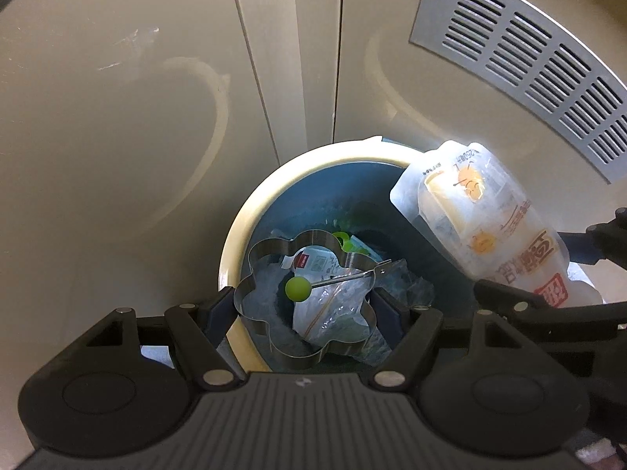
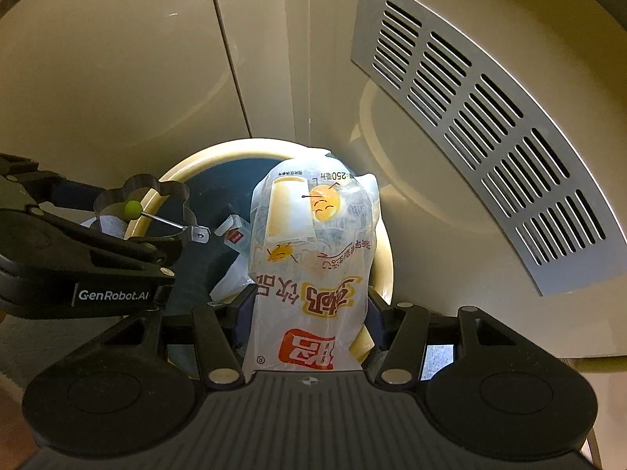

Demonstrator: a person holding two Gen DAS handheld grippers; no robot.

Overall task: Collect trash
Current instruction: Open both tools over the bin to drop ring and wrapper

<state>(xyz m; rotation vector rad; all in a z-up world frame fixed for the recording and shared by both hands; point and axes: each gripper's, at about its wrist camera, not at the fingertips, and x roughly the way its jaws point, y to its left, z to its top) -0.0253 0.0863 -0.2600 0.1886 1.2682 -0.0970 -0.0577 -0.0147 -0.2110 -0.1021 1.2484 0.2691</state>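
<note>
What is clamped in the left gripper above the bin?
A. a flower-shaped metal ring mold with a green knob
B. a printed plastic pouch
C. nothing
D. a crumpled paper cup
A: the left gripper pads press both sides of the flower-shaped metal ring mold over the bin.

The floor (image 2: 23, 337) shows only in slivers here, a grey speckled patch at the lower left of the right wrist view and a pale strip low on the right. Standing on it, hard up against the beige cabinet fronts (image 1: 117, 117), is the round bin (image 1: 250, 211), cream rim, dark blue inside. Nothing else can be seen lying on the floor itself.
</note>
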